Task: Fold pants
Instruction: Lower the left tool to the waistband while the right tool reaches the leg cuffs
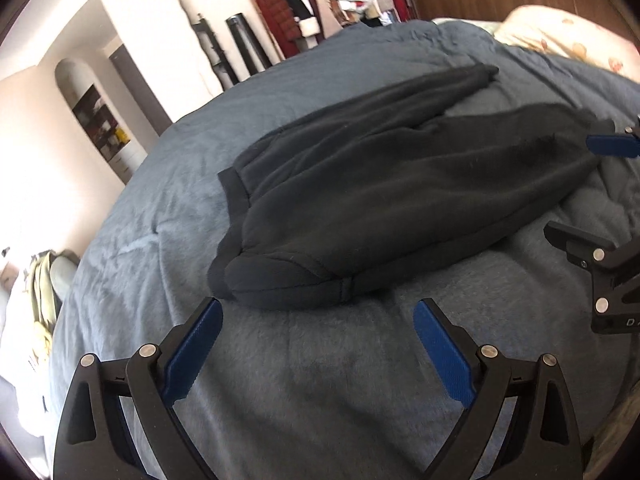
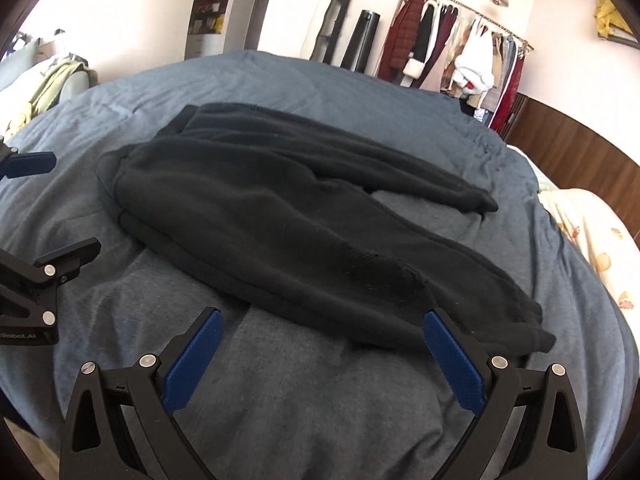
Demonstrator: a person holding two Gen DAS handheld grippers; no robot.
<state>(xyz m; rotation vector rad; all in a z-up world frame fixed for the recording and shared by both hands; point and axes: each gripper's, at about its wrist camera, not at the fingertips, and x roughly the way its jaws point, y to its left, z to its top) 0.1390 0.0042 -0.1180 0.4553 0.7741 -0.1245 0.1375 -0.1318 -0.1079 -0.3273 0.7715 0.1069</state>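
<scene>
**Pants spread on bed, both tongs wide and empty**

Black pants (image 1: 360, 184) lie flat on a blue-grey blanket (image 1: 160, 216) that covers a bed. In the left wrist view, a jumble of pale clothing (image 1: 40, 292) sits at the far left edge beyond the bed. The left tongs (image 1: 316, 320) hover over bare blanket just short of the waistband end, blue pads spread wide, holding nothing. The two legs run away toward the right, splitting apart. At the right edge the right tongs (image 1: 580, 188) show partly, near the closer leg's cuff.

In the right wrist view, the left tongs (image 2: 60, 204) appear at the left edge. The pants (image 2: 280, 208) stretch across the middle. The right tongs (image 2: 322, 328) hang wide, empty, their right pad just beside the near cuff. A clothes rack (image 2: 460, 44) stands by the far wall.
</scene>
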